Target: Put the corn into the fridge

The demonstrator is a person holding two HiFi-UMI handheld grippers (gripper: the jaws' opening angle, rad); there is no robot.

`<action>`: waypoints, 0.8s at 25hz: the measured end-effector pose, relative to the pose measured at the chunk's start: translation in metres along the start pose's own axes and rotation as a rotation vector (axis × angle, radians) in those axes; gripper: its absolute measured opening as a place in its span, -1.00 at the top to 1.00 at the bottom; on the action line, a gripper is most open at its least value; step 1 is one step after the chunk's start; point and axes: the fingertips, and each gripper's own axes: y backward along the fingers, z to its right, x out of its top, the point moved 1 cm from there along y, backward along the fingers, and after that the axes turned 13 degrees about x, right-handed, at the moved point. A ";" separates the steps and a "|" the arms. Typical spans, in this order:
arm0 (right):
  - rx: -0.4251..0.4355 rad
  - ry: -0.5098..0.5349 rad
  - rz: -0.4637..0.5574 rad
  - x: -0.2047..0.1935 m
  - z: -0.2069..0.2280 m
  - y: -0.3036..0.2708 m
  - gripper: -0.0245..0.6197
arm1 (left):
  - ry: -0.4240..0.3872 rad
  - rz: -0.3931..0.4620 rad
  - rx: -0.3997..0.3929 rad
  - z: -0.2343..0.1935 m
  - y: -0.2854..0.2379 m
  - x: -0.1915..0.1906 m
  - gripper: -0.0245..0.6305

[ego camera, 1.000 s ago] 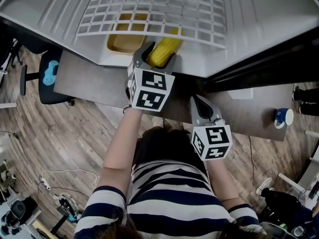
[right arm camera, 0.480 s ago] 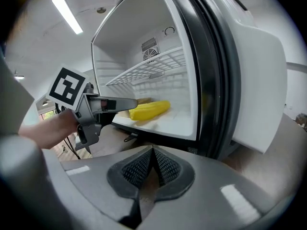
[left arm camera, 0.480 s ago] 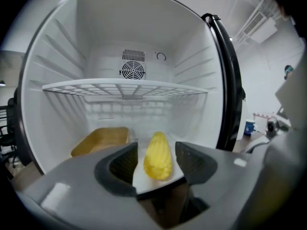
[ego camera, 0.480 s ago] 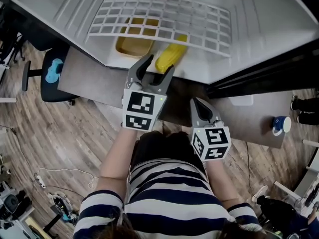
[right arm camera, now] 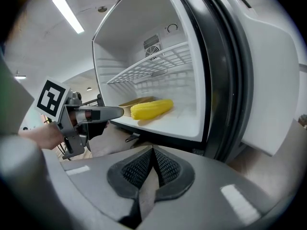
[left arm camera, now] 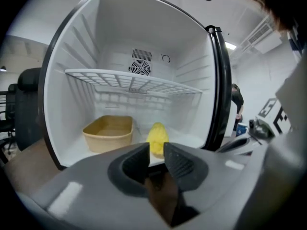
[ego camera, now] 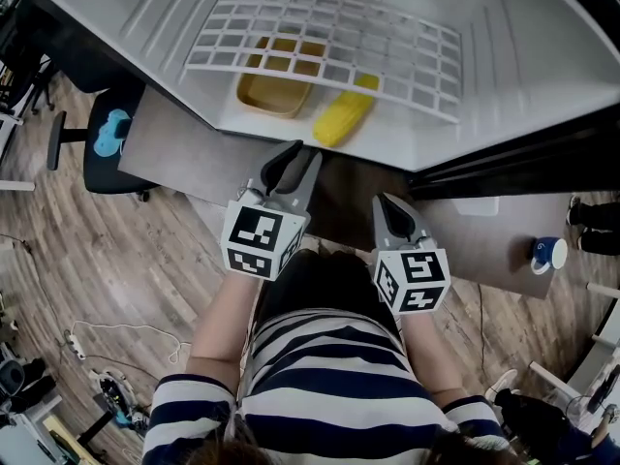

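Yellow corn (ego camera: 344,122) lies at four o'clock of a tan tray (ego camera: 274,93) in the white fridge (ego camera: 504,76). The shirt (ego camera: 329,386) is navy-and-white striped; the floor (ego camera: 116,260) is brown wood-grain.

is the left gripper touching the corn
Apart. The head view shows a clear gap between the left gripper and the corn lying in the fridge.

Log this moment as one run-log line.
corn: lying on fridge floor beside tan tray | left gripper: open, empty, outside fridge | right gripper: shut, empty | door: open
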 end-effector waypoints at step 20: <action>-0.005 -0.002 -0.021 -0.006 0.000 -0.005 0.93 | -0.027 -0.063 -0.072 0.011 -0.028 -0.021 0.93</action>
